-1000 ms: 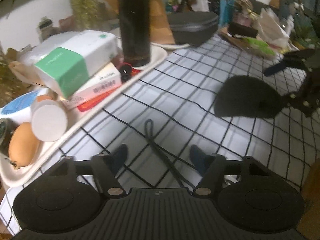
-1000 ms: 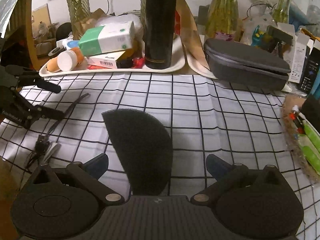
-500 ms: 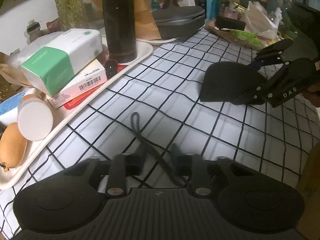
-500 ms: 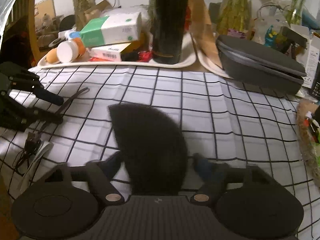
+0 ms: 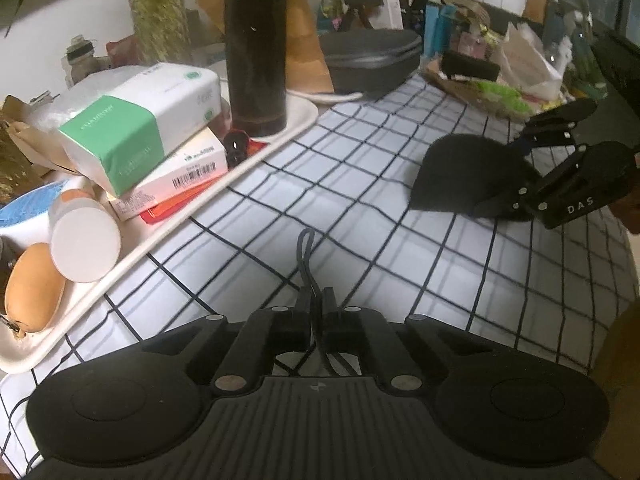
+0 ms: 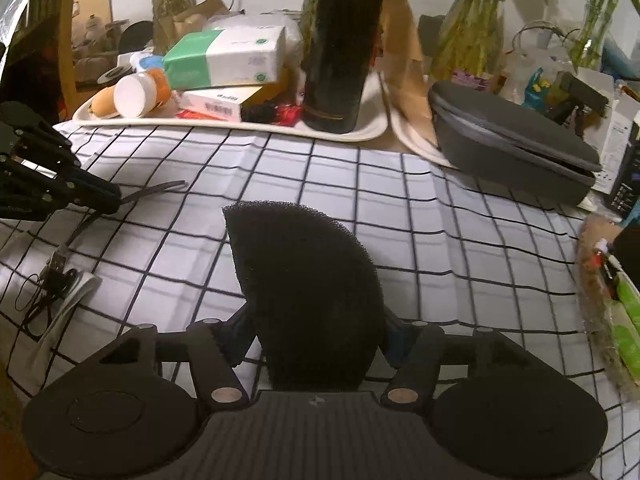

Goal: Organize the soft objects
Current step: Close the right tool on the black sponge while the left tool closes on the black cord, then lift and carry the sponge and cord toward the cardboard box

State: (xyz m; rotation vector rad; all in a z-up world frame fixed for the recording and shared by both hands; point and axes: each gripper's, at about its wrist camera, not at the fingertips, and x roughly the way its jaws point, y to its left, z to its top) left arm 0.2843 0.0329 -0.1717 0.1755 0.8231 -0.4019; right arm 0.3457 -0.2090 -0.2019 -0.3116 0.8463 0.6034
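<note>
Tray: white, shallow, on the far left edge of the checked cloth; it carries a tall black flask standing upright, a green-and-white tissue pack lying on a white box with a barcode, a red flat packet under that box, a white-capped orange tube on its side, and a tan oval thing at the near end.
Second tray: only its rim shows, behind the cloth; a dark grey zipped case sits on it, lid shut, contents hidden.
Basket at right: woven rim, holding green packets and pens; the rest is cut off by the picture edge.
Sponge: black, coarse foam, half-round with one straight edge, on the checked cloth near its middle.
Right gripper: jaws closing, the blue pads at either side of the sponge's near end and pressing on it; the sponge's rounded end sticks out ahead of the fingers.
Cord: thin black loop lying on the cloth, well to the left of the sponge.
Left gripper: pinched narrow on the cord, whose loop runs out ahead of the fingertips while its tail passes back under the gripper body.
Grippers: well apart, left one near the tray, right one at mid-cloth.
</note>
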